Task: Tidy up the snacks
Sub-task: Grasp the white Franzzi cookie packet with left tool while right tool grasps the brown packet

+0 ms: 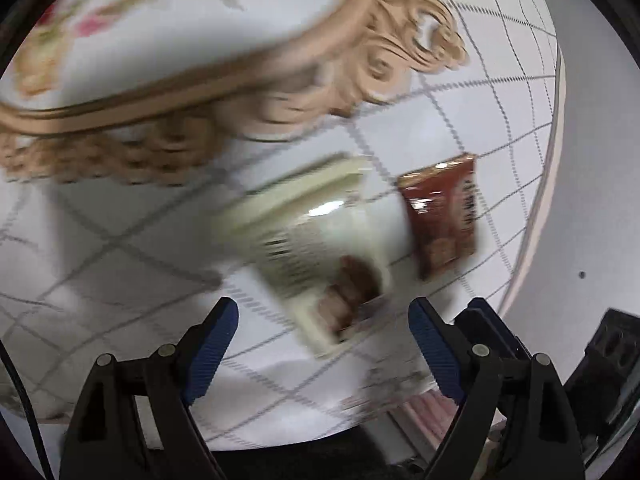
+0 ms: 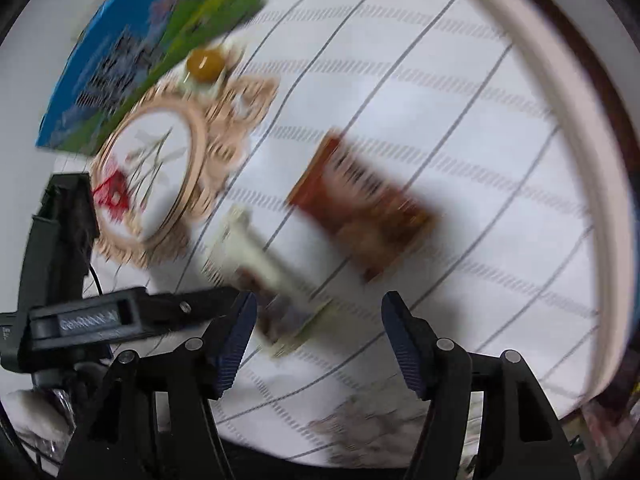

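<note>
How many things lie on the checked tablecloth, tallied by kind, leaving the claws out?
Snack packets: 2, the cream packet and the red-brown packet
Ornate trays: 1, the tan-rimmed floral tray
Orange fruit: 1, the round fruit
Blue-green printed items: 1, too blurred to identify
Total: 5
</note>
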